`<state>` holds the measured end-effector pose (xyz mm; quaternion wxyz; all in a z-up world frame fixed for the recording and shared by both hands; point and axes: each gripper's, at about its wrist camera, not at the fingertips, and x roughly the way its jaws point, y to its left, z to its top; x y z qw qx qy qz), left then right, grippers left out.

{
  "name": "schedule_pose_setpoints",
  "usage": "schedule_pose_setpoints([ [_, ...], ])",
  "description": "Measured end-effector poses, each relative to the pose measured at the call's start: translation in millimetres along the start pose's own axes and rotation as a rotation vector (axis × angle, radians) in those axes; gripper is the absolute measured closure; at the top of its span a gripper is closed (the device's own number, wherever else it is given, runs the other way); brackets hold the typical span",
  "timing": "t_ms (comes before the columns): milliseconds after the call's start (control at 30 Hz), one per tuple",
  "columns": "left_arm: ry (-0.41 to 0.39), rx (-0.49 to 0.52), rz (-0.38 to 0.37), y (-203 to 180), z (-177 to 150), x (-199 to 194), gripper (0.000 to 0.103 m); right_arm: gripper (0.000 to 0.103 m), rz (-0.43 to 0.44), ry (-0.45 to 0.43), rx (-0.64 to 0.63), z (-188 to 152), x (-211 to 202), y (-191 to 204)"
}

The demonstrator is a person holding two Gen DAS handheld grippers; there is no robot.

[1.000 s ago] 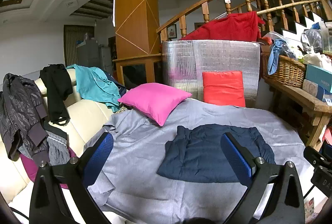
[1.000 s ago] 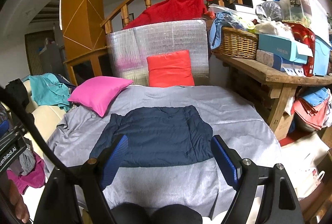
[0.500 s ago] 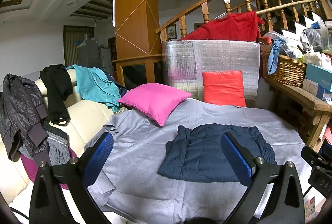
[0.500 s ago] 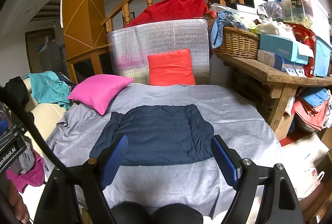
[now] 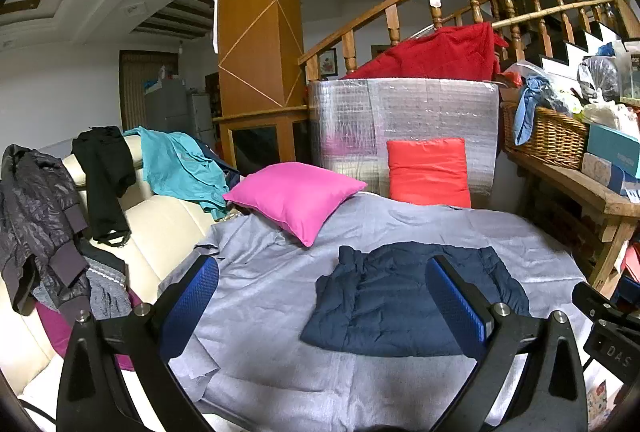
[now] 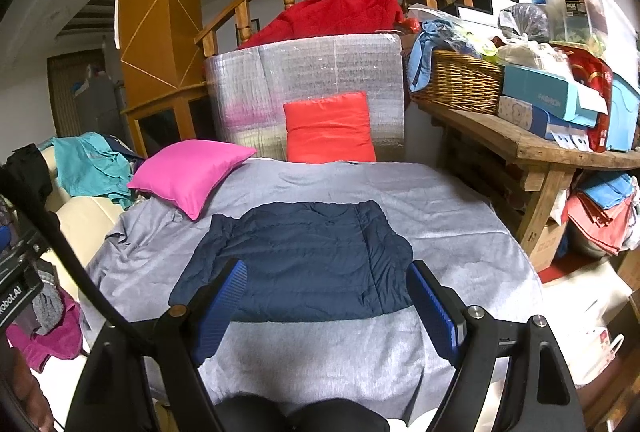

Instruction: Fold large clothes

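A navy quilted jacket lies flat on a grey sheet that covers the surface in front of the person. It is already folded into a compact, roughly rectangular shape, with one sleeve bunched at its left edge.

The right tool hangs above the near edge of the jacket, its blue pads standing wide apart with nothing between them. The left tool hangs off the jacket's left side, over the sheet; its pads are likewise spread wide and grip nothing. Neither tool touches the jacket.

Beyond the jacket's far left corner a pink pillow rests on the sheet, well apart from the jacket. Straight behind the jacket, a red cushion leans upright against a silver foil-wrapped block, over the top of which a red cloth is draped. To the right of the jacket stands a wooden counter carrying a wicker basket and boxes. To the jacket's left is a cream sofa with a teal shirt, a black garment and a dark padded jacket thrown over its back.
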<state>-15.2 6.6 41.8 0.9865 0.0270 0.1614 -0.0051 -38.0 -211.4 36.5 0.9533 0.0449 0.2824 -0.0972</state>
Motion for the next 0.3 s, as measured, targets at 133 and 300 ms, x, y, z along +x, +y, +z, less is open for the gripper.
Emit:
schedule_pose_setpoints([
  [133,0.006,0.001,-0.007,-0.8,2.1,11.6,0.001,0.018,-0.001,0.014,-0.004,5.1,13.4,2.8],
  [300,0.021,-0.017,-0.04,1.5,4.2,45.5,0.001,0.018,0.001,0.037,-0.009,17.6,43.2,-2.2],
])
